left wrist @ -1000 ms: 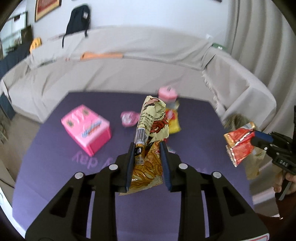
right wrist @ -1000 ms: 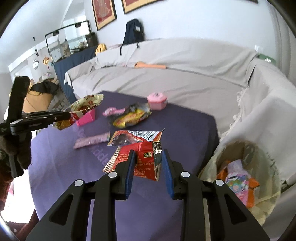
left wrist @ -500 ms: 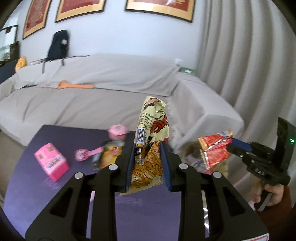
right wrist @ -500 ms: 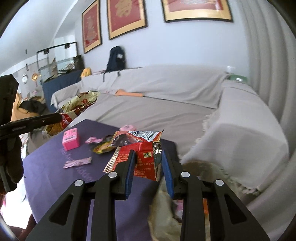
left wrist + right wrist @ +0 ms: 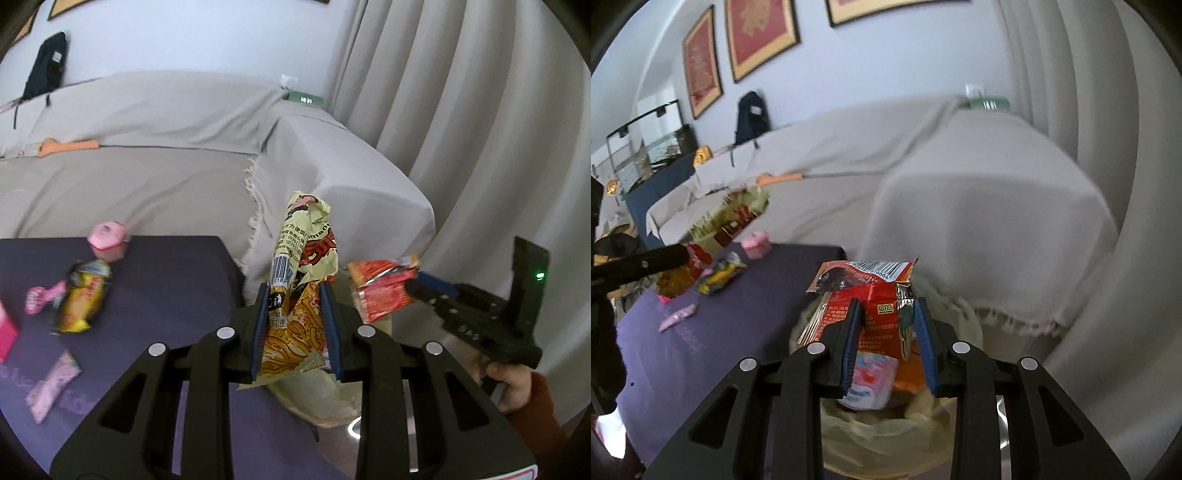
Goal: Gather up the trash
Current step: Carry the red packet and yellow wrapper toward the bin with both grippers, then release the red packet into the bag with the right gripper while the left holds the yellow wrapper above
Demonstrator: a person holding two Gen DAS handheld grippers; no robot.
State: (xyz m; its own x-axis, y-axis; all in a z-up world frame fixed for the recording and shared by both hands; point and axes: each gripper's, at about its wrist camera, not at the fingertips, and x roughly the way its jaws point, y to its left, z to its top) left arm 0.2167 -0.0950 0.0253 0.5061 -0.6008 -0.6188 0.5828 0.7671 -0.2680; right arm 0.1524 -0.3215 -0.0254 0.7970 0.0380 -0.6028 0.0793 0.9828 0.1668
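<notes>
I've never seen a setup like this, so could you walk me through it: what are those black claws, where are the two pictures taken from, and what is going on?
There is no robot here. A person holds a black two-finger gripper in each hand, and a wide-angle camera on each gripper looks forward along its fingers.

In the left camera's picture, the left gripper is shut on a crumpled yellow noodle wrapper. In the right camera's picture, the right gripper is shut on a red foil snack wrapper, held over a bin lined with a pale bag that already holds colourful trash.

On the dark purple table lie a yellow snack packet, a small pink container, a pink toy and a pale pink sachet. A grey-covered sofa stands behind.
</notes>
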